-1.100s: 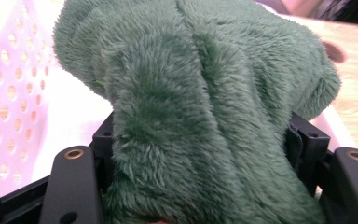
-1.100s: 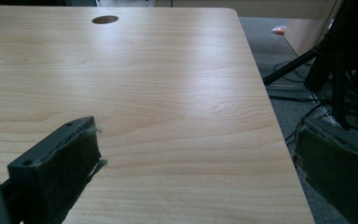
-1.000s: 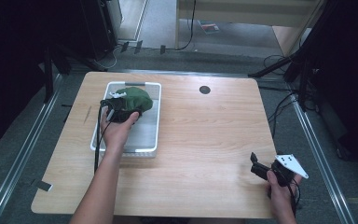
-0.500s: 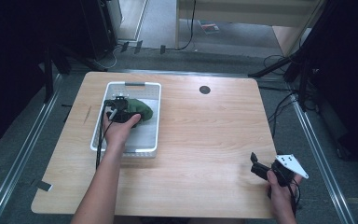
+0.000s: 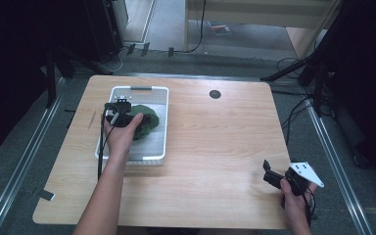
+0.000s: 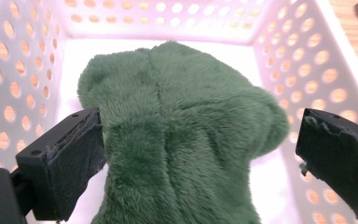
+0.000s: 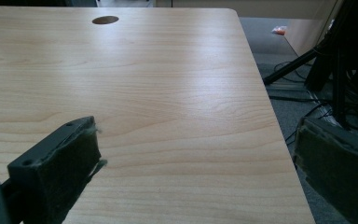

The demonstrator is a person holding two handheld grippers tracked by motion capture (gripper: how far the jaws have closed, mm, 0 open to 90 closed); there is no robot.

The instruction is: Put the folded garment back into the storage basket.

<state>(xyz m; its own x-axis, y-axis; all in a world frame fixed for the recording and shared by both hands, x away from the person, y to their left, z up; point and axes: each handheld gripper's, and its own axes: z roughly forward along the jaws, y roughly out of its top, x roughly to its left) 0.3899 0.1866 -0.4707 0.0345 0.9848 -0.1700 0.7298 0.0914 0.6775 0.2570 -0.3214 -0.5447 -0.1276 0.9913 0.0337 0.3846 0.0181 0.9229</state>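
Nearest, at the tabletop's [image 5: 215, 161] close right corner: right gripper [image 5: 274, 177] in a hand, jaws spread wide over bare wood, nothing between them. Same seen in the right gripper view [image 7: 196, 158], with a small dark hole [image 7: 105, 20] far off in the wood.

Farther in, on the left: white perforated basket [image 5: 162, 129], with a green plush toy [image 5: 144, 125] lying inside on its floor. Left gripper [image 5: 119, 116] low over the toy, forearm reaching in from the near edge. In the left gripper view [image 6: 200, 154], jaws just opened wide; left pad still brushing the fur, right pad standing clear, so no grip. Toy [image 6: 177, 130] between them, loose, resting against nothing but the basket [image 6: 307, 60] floor.

Likely handling: light, soft, squashy, fur giving way under the pads before any firm hold. Not fragile, not slippery, but floppy, so apt to sag or swing if caught by an edge. Best hold judged to be across the thick middle of the body, jaws closed well into the stuffing, not on a thin limb or tuft. Basket walls close on both sides, leaving little room for wide jaws.
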